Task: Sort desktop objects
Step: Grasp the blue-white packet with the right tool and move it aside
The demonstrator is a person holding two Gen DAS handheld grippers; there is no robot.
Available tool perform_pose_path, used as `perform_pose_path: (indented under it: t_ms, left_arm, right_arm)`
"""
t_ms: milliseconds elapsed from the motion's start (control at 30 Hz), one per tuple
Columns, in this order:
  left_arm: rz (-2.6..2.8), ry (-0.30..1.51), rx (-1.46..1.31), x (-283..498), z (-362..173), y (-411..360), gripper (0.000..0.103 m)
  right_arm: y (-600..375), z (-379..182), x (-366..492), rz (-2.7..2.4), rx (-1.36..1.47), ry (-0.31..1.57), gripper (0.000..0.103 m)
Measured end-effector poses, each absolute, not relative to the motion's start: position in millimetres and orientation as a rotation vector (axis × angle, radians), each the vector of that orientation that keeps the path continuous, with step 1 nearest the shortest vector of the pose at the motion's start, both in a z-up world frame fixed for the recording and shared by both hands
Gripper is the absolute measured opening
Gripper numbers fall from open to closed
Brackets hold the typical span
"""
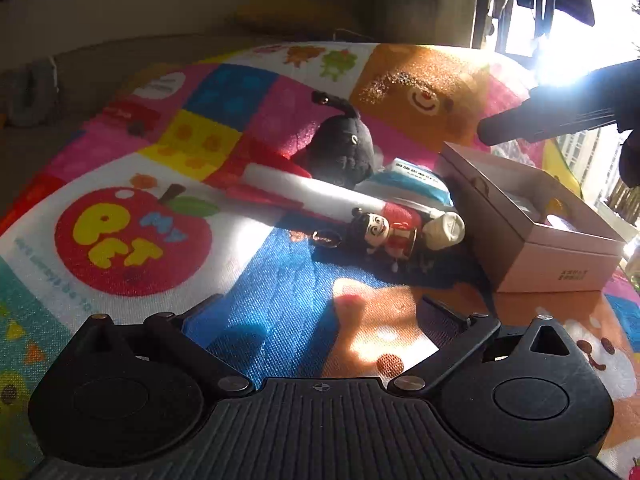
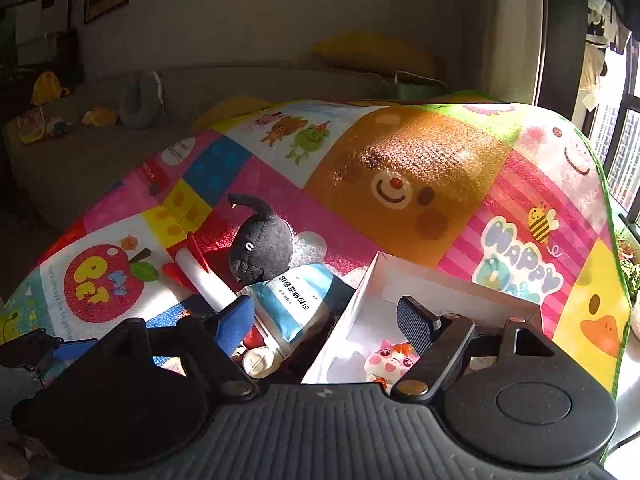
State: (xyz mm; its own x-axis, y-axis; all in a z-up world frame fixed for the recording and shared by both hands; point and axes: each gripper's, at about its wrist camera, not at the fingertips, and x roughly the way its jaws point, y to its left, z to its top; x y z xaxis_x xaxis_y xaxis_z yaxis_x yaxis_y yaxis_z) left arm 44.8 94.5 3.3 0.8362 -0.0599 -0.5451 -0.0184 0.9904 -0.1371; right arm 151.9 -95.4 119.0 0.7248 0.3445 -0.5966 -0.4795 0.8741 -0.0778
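Note:
On the colourful play mat (image 1: 120, 168) lie a black plush toy (image 1: 344, 152), a white and red rocket toy (image 1: 312, 196), a blue and white tube with a white cap (image 1: 416, 196) and a small doll keychain (image 1: 380, 232). An open white box (image 1: 536, 232) stands to their right. My left gripper (image 1: 320, 312) is open and empty, low over the mat in front of the doll. My right gripper (image 2: 328, 316) is open and empty above the box's left wall (image 2: 340, 320). A pink cat figure (image 2: 388, 360) lies inside the box. The right gripper shows as a dark shape in the left view (image 1: 520, 124).
A grey sofa (image 2: 100, 148) with a neck pillow and small toys runs behind the mat. A yellow cushion (image 2: 372, 54) lies at the back. Bright windows (image 2: 616, 128) are at the right, with strong glare. The mat's green edge (image 2: 608, 216) drops off at the right.

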Motion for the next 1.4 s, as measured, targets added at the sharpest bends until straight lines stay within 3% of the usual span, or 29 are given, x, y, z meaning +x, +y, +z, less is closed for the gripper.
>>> perform_pose_path:
  t_ms: [267, 500, 767, 1067, 1400]
  left_arm:
    - [-0.071, 0.530, -0.135, 38.9, 5.8, 88.4, 0.103]
    - [-0.093, 0.538, -0.163, 41.3, 4.0, 91.9, 0.103]
    - [-0.127, 0.537, -0.109, 38.1, 6.0, 83.1, 0.103]
    - [-0.080, 0.611, -0.098, 54.9, 4.6, 83.6, 0.103]
    - [0.174, 0.561, -0.138, 89.0, 32.1, 118.7, 0.103]
  right_arm:
    - [-19.4, 83.2, 262.1, 0.355, -0.203, 0.770, 0.041]
    - [-4.6, 49.8, 302.9, 0.332, -0.237, 0.887, 0.041]
    - [-24.7, 53.3, 231.3, 0.585, -0.156, 1.030, 0.042]
    - [-89.6, 93.6, 96.5, 0.591, -0.292, 0.646, 0.046]
    - [-94.5, 42.2, 60.6, 0.606, -0.293, 0.702, 0.046]
